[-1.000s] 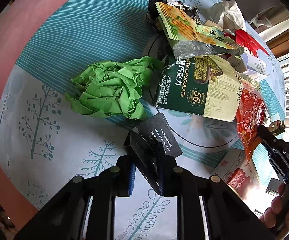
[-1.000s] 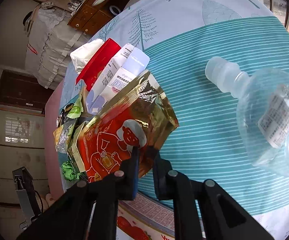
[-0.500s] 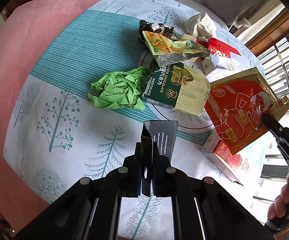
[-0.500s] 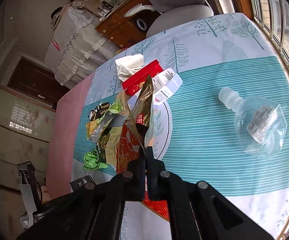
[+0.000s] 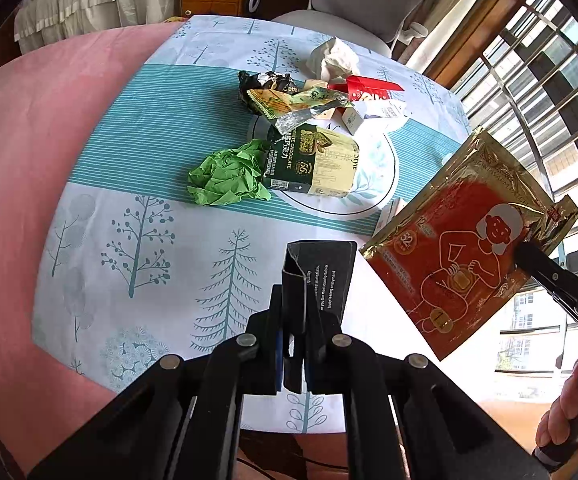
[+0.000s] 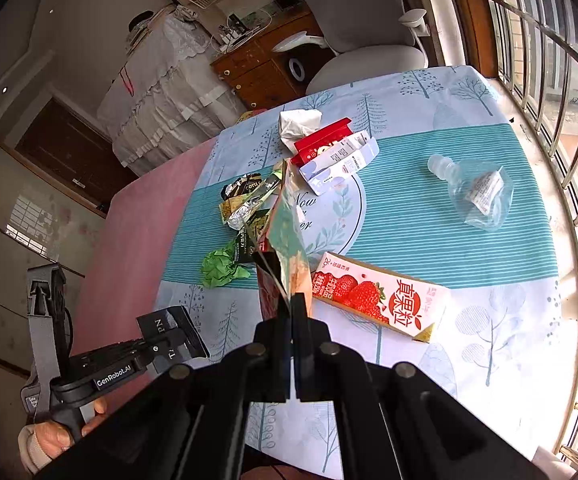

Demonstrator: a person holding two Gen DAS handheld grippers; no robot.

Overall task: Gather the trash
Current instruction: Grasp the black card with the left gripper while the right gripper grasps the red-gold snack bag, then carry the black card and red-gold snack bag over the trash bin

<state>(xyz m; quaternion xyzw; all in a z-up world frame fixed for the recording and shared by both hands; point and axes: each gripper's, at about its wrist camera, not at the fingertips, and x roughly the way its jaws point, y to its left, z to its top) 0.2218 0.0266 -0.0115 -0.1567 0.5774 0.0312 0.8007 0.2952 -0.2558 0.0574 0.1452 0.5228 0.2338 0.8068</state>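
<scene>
Both jaws pinching: left gripper (image 5: 294, 344) on a flattened black carton (image 5: 317, 276), right gripper (image 6: 291, 312) on the foil pouch's (image 5: 465, 256) corner — it could slip free above the desk (image 5: 137, 216).

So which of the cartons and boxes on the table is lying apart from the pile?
The strawberry drink carton: it lies flat by itself on the tablecloth, while the chocolate box and the red box sit in the pile.

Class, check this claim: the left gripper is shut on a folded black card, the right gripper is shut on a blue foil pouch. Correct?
Not quite. The right gripper is shut on an orange-red and gold foil pouch, not a blue one; the left wrist view shows its face. The left gripper is indeed shut on the folded black card.
</scene>
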